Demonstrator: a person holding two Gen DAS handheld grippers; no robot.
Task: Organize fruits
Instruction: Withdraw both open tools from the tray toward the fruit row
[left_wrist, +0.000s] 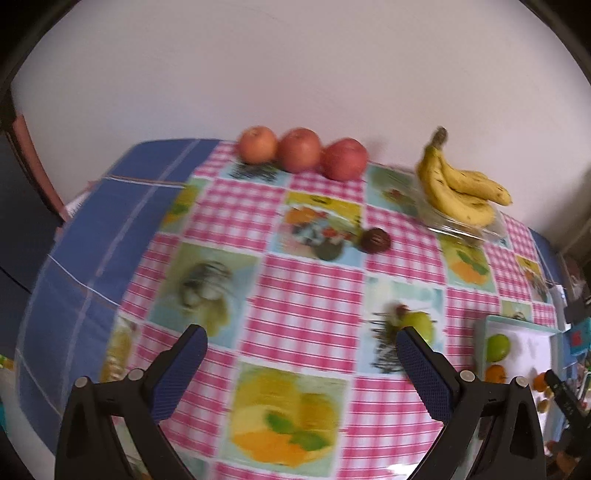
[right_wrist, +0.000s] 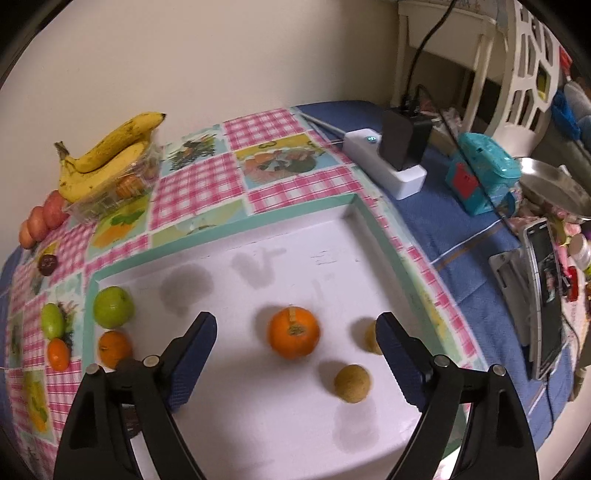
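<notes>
Orange, firm and round, the mandarin (right_wrist: 293, 332) sits free on the white tray (right_wrist: 258, 406) between my right gripper (right_wrist: 295, 354) jaws, spread wide and empty, left gripper (left_wrist: 301, 363) likewise bare over the worktop (left_wrist: 306, 280), so I'd judge it light, slightly slick, best pinched across its middle.

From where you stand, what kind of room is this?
Probably a lived-in home room: a table under a pink checked fruit-print cloth holds a bunch of yellow bananas, with a white power strip and a propped-up phone nearby.
</notes>
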